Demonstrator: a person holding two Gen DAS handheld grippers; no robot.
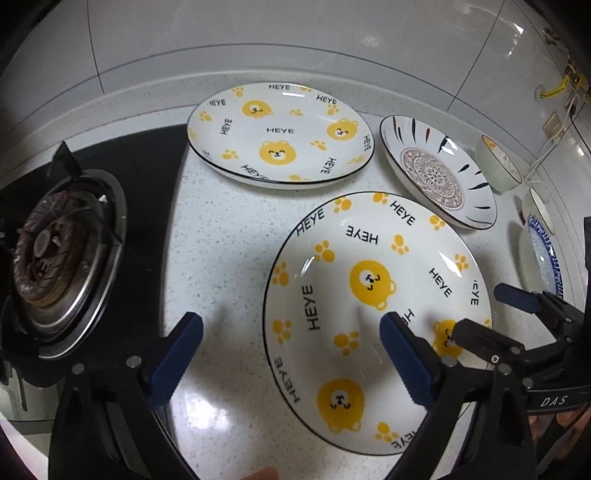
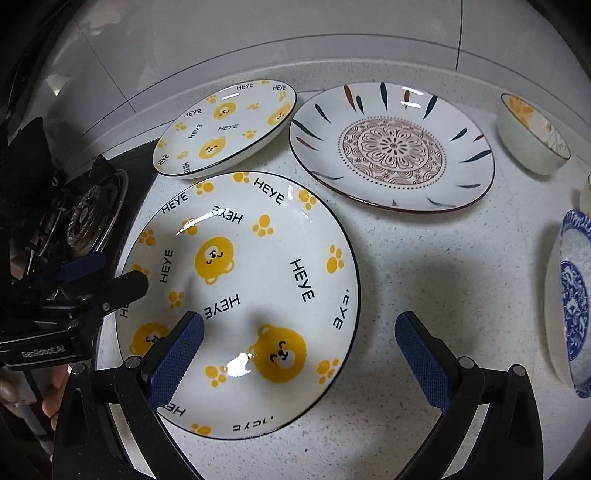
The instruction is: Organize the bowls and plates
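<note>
A near bear-print plate (image 1: 369, 295) lies flat on the counter, also in the right wrist view (image 2: 251, 280). A second bear-print plate (image 1: 280, 133) (image 2: 225, 125) lies behind it. A mandala plate (image 1: 436, 173) (image 2: 391, 147) lies to the right. My left gripper (image 1: 291, 354) is open over the near plate's left rim, and shows in the right wrist view (image 2: 107, 277). My right gripper (image 2: 299, 358) is open over that plate's right rim, and shows in the left wrist view (image 1: 491, 314). Neither holds anything.
A gas burner (image 1: 55, 254) on a black hob sits left of the plates. A pale bowl (image 2: 532, 133) and a blue-patterned plate (image 2: 572, 306) stand at the right. A white tiled wall (image 1: 295, 33) backs the speckled counter (image 2: 424, 288).
</note>
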